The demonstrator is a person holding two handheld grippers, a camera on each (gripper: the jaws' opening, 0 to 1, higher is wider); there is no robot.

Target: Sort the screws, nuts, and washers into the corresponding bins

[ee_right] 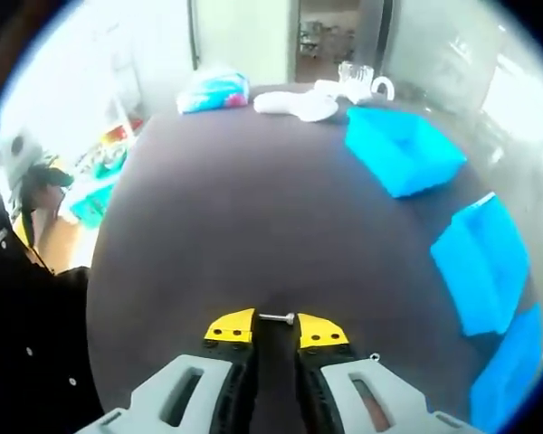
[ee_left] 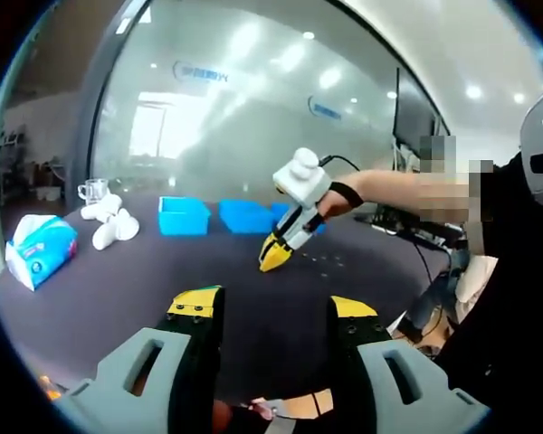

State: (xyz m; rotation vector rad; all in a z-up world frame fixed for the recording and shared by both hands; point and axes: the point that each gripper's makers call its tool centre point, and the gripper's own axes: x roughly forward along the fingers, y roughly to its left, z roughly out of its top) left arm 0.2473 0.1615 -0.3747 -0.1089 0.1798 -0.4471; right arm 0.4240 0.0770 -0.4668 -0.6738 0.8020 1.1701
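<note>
My right gripper (ee_right: 275,331) pinches a screw (ee_right: 277,318) above the table (ee_right: 235,235) — next, carry it to a blue bin (ee_right: 403,149); left gripper (ee_left: 276,312) idles spread.

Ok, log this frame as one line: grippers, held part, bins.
right gripper: shut on screw, over table | left gripper: open, holding nothing | blue bins: ahead right, nothing dropped yet
</note>
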